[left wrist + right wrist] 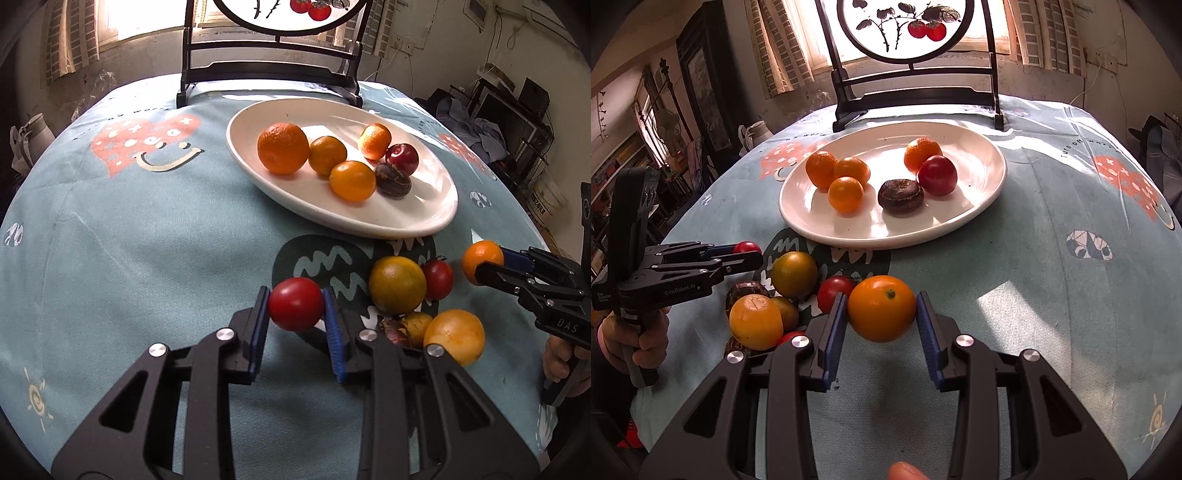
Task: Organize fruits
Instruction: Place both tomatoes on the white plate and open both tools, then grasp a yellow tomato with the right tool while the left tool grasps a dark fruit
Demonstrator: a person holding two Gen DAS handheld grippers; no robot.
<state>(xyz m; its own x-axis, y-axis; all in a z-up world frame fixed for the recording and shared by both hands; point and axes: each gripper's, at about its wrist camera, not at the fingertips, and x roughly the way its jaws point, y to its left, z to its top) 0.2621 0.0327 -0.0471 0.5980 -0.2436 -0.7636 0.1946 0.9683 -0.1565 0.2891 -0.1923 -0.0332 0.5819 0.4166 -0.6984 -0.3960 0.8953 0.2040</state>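
Left gripper (296,304): blue-padded fingers pinch a red tomato (295,303), held just above the tablecloth (147,258). Seen from the right wrist view, the same gripper (753,254) shows only a sliver of the tomato (747,246) past its tips.

Right gripper (882,308): fingers clamp a small orange citrus fruit (882,308) with a green stem scar, off the cloth, near the front rim of the plate. In the left wrist view this gripper (487,264) enters from the right, the fruit (482,260) at its tips.

White oval plate (982,199): sits in the middle of the table, in front of a dark wooden stand with a round painted panel (912,29). Contents: three orange citrus fruits grouped at the left (846,194), one more orange citrus (921,153) touching a red plum (937,175), and a dark brown wrinkled fruit (900,196) just beside the plum.

Loose pile on the cloth, between the two grippers: a greenish-orange citrus (794,274), a red tomato (833,291), a yellow-orange citrus (756,322), and smaller dark and red pieces partly hidden beneath them.

Tablecloth: pale blue, printed with hearts, smiles and suns.
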